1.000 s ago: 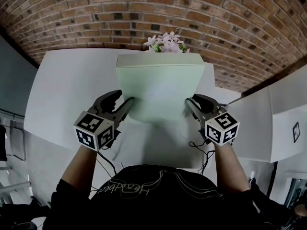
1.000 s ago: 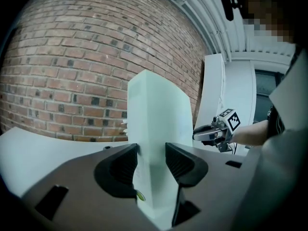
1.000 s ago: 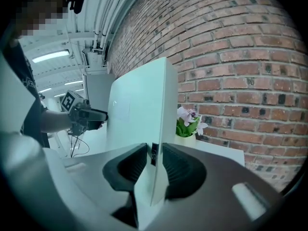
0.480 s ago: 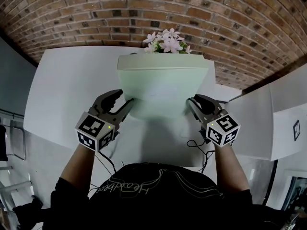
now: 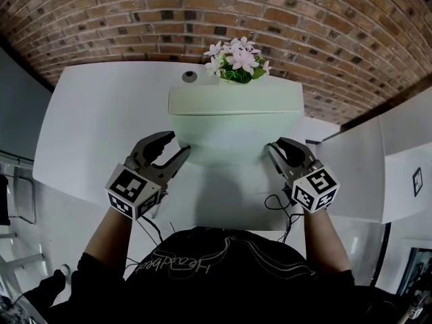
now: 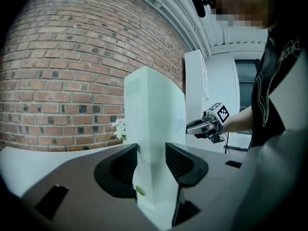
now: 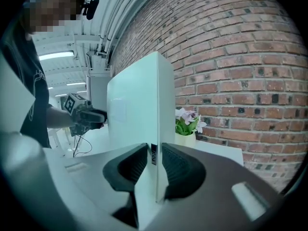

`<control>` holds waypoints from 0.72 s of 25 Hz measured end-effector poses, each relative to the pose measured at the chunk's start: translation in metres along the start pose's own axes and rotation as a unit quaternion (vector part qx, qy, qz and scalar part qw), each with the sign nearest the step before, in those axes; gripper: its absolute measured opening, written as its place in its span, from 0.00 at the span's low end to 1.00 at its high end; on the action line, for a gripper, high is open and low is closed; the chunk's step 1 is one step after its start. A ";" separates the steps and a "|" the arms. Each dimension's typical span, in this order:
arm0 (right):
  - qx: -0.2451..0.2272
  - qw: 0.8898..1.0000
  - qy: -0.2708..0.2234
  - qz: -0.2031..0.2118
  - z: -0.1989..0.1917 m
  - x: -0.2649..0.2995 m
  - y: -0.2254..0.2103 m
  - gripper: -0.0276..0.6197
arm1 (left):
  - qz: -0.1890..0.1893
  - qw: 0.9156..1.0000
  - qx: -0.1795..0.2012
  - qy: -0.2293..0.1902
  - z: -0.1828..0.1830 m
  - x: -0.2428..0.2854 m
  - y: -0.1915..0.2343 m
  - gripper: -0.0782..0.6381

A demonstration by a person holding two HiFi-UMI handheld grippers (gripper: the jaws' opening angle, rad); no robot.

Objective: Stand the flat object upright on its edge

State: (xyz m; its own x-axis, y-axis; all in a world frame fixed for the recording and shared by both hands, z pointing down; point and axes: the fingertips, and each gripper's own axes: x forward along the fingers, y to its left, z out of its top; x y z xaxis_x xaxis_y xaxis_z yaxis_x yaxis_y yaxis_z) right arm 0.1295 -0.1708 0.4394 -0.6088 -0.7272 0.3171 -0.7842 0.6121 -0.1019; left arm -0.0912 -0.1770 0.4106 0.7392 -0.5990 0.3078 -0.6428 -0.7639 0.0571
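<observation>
White box (image 5: 233,123) stands upright on the table (image 5: 101,113), left edge clamped in the left gripper (image 5: 179,142), right edge in the right gripper (image 5: 275,148). Only the gripper views show pads pressing both faces; only the head view shows its top edge

Plain workroom or lab: brick wall (image 5: 283,19), white tables (image 5: 101,113), ceiling strip lights (image 7: 55,55).

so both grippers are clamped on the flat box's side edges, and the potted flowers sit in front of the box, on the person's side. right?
No. The potted flowers stand behind the flat box, on the brick wall's side, as the head view shows. The left gripper and right gripper do clamp its side edges.
</observation>
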 end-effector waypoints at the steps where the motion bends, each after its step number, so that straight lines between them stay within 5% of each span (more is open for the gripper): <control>1: -0.001 1.000 0.000 0.000 -0.002 -0.002 0.002 0.20 | -0.003 1.000 0.001 0.000 -0.001 -0.002 -0.003 0.37; 18: -0.034 0.999 -0.008 0.019 -0.013 -0.018 0.014 0.19 | -0.034 0.999 -0.020 0.019 -0.011 -0.018 -0.024 0.37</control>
State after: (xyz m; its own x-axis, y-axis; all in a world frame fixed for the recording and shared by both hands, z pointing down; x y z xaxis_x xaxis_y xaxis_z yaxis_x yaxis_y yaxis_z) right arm 0.1311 -0.1451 0.4449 -0.6405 -0.7071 0.2996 -0.7505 0.6591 -0.0489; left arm -0.0916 -0.1451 0.4144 0.7741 -0.5351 0.3384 -0.5987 -0.7925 0.1164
